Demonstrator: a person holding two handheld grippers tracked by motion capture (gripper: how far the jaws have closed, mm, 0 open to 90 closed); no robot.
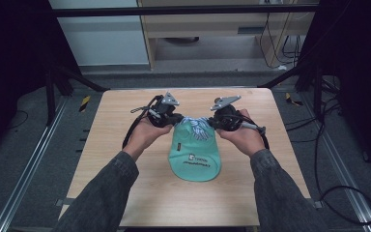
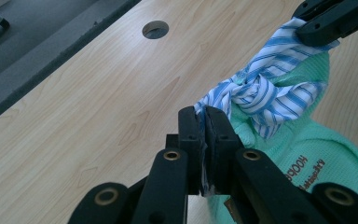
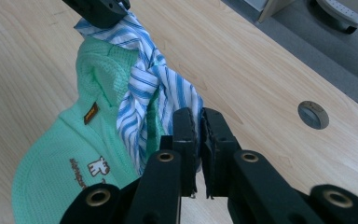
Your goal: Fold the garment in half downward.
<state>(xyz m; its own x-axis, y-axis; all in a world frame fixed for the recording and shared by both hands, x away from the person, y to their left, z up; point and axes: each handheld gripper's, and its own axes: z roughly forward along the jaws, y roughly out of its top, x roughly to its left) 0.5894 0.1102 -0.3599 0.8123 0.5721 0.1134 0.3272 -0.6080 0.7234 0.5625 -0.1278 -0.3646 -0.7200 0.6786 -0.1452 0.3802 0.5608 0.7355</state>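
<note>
A mint-green cap (image 1: 195,162) with a printed logo lies on the wooden table (image 1: 125,145), brim toward the person. A blue-and-white striped cloth (image 1: 197,126) is knotted at the cap's far edge. My left gripper (image 1: 176,118) is shut on the cloth's left end, and my right gripper (image 1: 214,122) is shut on its right end. In the left gripper view the jaws (image 2: 204,114) pinch the striped cloth (image 2: 265,88) beside the cap (image 2: 317,154). In the right gripper view the jaws (image 3: 198,116) clamp the striped cloth (image 3: 144,84) next to the cap (image 3: 60,158).
A round cable hole (image 2: 155,29) is set in the table near its far edge, and another hole (image 3: 313,115) holds a grey plug. Beyond the table lie grey floor, black frame legs (image 1: 77,77) and cables (image 1: 338,203). Bare wood surrounds the cap.
</note>
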